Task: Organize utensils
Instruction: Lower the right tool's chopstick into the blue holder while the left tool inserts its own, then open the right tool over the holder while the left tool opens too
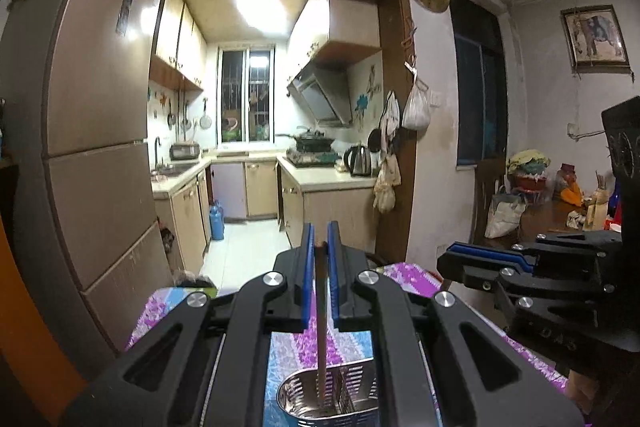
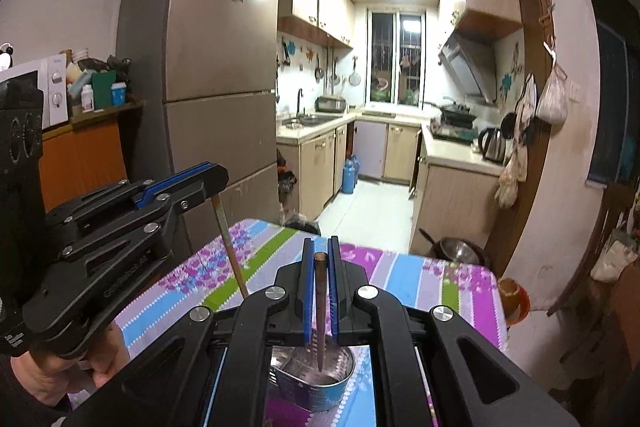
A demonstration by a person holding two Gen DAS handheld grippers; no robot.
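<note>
The black frame of each tool hides much of the metal utensil holder [image 1: 328, 397], which is cut off at the 6 o'clock edge of the left view. In the right view the same holder [image 2: 316, 383] peeks out between the frame bars, and its far end is hidden.

The left tool [image 1: 319, 239] pinches a thin brown chopstick [image 1: 321, 327] between its blue pads. The stick hangs straight down, and its tip is inside the holder. The right tool [image 2: 319, 257] pinches another chopstick [image 2: 321, 315], dark brown and pointed. Its tip is at the mouth of the holder; I cannot tell if it touches the bottom.

The holder is shiny steel with thin slots in its walls. It sits on the counter [image 2: 404, 279], which has a cloth with purple flowers and blue, green and purple stripes.
</note>
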